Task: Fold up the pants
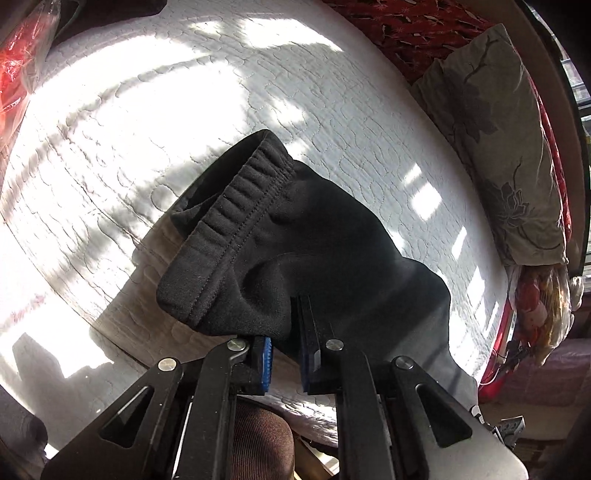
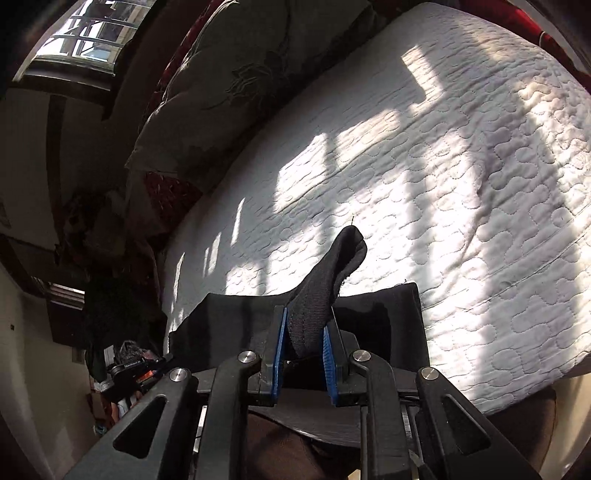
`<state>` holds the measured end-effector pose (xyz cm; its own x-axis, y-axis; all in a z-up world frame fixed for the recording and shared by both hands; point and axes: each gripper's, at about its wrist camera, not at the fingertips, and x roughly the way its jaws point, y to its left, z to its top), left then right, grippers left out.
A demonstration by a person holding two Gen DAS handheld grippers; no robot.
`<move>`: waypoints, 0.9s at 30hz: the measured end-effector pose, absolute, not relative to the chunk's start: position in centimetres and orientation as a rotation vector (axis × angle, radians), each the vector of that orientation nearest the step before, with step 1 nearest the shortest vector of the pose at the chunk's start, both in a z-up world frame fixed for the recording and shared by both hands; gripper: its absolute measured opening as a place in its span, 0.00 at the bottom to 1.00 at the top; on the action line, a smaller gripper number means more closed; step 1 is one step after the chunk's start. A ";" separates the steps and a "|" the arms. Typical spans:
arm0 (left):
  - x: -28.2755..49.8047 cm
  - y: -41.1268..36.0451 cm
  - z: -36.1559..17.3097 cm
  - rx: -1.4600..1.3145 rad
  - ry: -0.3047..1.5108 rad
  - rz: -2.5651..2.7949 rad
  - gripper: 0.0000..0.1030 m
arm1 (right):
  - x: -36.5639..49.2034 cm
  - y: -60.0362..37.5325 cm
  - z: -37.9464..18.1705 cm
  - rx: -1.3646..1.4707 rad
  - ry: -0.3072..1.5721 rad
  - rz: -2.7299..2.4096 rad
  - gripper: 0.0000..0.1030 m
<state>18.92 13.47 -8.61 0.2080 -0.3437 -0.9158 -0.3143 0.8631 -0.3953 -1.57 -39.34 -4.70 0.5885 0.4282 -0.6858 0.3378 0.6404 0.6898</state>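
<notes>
The black pants (image 1: 295,243) hang over the white quilted mattress (image 1: 147,122). In the left wrist view my left gripper (image 1: 286,332) is shut on the fabric just below the ribbed elastic waistband (image 1: 236,206), which stands up in front of the fingers. In the right wrist view my right gripper (image 2: 304,328) is shut on a bunched edge of the pants (image 2: 325,284), whose tip sticks up past the blue pads (image 2: 279,339). The rest of the cloth (image 2: 384,317) drapes flat near the mattress front edge.
A grey floral pillow (image 1: 498,140) and red patterned bedding (image 1: 417,26) lie along the mattress's far side. A red plastic bag (image 1: 22,62) sits at the left corner. A window (image 2: 85,33) and room clutter (image 2: 122,365) show in the right wrist view.
</notes>
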 end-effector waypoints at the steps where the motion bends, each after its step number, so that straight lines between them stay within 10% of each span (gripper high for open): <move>1: 18.7 13.7 -9.6 -0.589 1.411 -0.016 0.08 | -2.2 -39.6 -5.5 0.914 0.994 0.052 0.17; 8: 16.8 15.2 -8.9 -0.553 1.421 -0.078 0.10 | -4.7 -40.5 -10.3 0.876 1.137 -0.080 0.25; 20: 21.9 15.8 -3.5 -0.579 1.358 -0.148 0.11 | 3.3 -32.7 -1.2 0.510 1.005 0.146 0.40; 23: 20.2 15.7 -2.0 -0.531 1.322 -0.191 0.42 | 7.3 -27.6 -1.4 0.455 1.047 0.261 0.40; 27: 18.9 17.5 -1.2 -0.518 1.256 -0.195 0.46 | 11.5 -22.8 -3.0 0.457 1.110 0.347 0.40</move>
